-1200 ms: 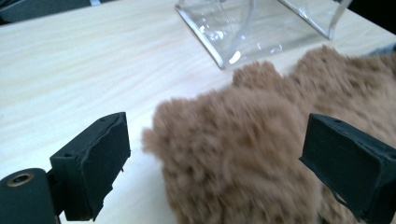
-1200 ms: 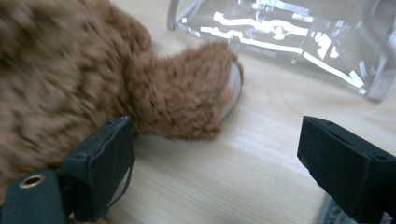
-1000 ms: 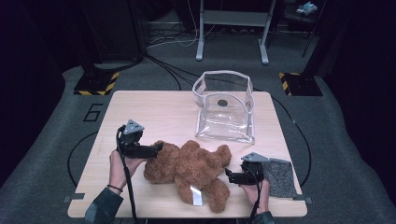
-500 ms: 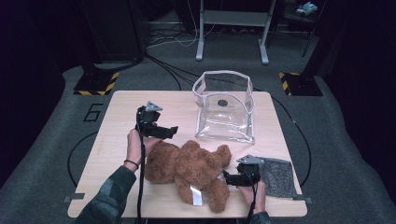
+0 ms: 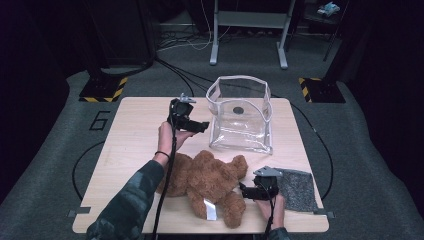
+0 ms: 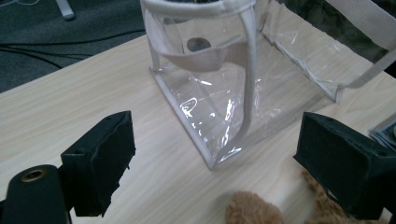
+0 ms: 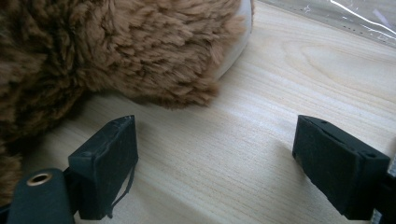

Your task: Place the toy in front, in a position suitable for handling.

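Reaching toward the clear plastic bag (image 5: 241, 114), the left gripper (image 5: 201, 126) hangs just beside its near-left corner, fingers released, having just closed a little on nothing. The right gripper (image 5: 244, 190), spread and empty, waits beside the teddy bear (image 5: 207, 179), which lies in front of the bag. Likely next: steady the bag's rim, then lift the bear in. Bare desk (image 5: 135, 130) lies left of the bag

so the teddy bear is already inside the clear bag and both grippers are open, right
Not quite. The teddy bear lies on the table in front of the clear bag, not inside it, as the high view shows. Both grippers, left and right, are open.
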`<state>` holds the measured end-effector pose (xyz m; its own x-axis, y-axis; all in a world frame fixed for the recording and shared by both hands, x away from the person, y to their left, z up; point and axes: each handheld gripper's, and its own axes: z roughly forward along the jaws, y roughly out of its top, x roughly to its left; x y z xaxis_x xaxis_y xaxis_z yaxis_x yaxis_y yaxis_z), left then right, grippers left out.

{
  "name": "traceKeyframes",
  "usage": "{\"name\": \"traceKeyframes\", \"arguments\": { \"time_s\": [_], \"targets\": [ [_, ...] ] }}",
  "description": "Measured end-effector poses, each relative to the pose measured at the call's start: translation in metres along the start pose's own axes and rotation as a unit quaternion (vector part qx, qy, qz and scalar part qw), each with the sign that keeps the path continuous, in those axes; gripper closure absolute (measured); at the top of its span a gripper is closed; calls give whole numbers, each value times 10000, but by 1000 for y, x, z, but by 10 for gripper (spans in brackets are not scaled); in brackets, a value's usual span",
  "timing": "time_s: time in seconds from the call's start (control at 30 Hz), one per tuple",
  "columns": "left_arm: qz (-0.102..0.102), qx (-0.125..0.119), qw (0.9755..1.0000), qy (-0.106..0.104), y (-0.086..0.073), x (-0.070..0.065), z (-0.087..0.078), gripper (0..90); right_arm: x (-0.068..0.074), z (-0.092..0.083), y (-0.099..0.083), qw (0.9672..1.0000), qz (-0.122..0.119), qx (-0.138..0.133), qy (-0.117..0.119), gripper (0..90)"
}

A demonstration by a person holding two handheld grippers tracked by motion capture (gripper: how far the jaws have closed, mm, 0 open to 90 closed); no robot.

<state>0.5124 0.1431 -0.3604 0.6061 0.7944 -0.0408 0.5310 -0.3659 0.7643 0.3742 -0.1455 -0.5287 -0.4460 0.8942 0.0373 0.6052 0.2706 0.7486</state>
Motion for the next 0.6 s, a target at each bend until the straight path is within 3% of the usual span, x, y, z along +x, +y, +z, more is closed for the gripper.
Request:
{"name": "traceKeyframes", "arguments": {
  "time_s": [0.13, 0.2, 0.4, 0.6],
  "targets": [
    [30, -2, 10000, -95, 11, -4, 12, 92, 0, -1, 0, 10000, 71, 19, 63, 134],
    [-20, -18, 9999, -125, 16, -3, 17, 85, -2, -1, 0, 10000, -48, -6, 67, 135],
    [-154, 41, 9997, -179, 26, 0, 34, 100, -2, -1, 0, 10000, 4, -26, 54, 136],
    [-240, 17, 9997, -97, 35, 0, 46, 212, -1, -1, 0, 9999, 68, -39, 90, 137]
  ]
}}
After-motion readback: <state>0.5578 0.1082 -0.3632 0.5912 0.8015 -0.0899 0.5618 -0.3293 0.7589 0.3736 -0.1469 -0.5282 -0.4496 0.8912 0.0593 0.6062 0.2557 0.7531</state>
